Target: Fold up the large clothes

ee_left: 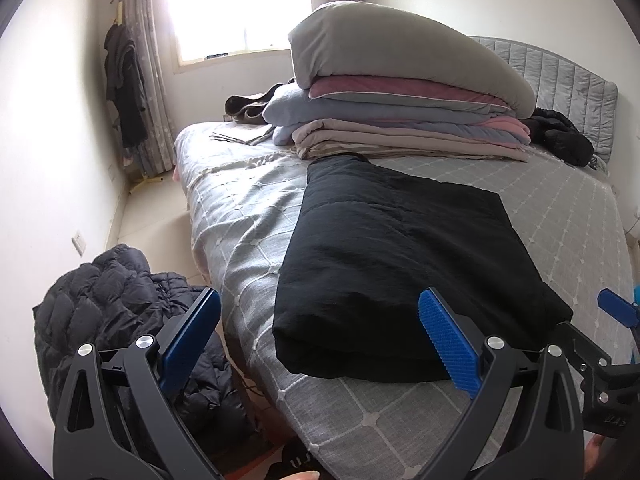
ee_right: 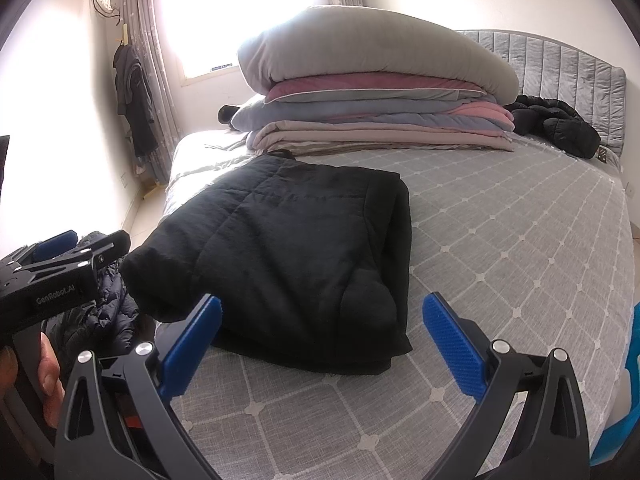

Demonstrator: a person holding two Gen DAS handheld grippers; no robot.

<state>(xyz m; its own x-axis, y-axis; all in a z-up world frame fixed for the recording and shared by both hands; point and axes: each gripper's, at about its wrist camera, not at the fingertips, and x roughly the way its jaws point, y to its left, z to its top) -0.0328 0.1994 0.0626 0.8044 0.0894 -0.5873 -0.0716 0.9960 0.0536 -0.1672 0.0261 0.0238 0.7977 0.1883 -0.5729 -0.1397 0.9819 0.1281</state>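
Note:
A black quilted coat (ee_left: 404, 264) lies folded into a thick rectangle on the grey bed (ee_left: 248, 240); it also shows in the right wrist view (ee_right: 288, 256). My left gripper (ee_left: 320, 332) is open and empty, held just short of the coat's near edge at the bed's left corner. My right gripper (ee_right: 322, 336) is open and empty, just short of the coat's near right corner. The right gripper's blue tip (ee_left: 618, 308) shows at the right edge of the left wrist view. The left gripper's body (ee_right: 60, 276) shows at the left of the right wrist view.
A dark puffer jacket (ee_left: 120, 320) is heaped beside the bed on the left. A stack of folded quilts (ee_left: 400, 92) stands at the far end of the bed, with another black jacket (ee_left: 564, 136) by the headboard. Dark clothes (ee_left: 124, 88) hang by the window curtain.

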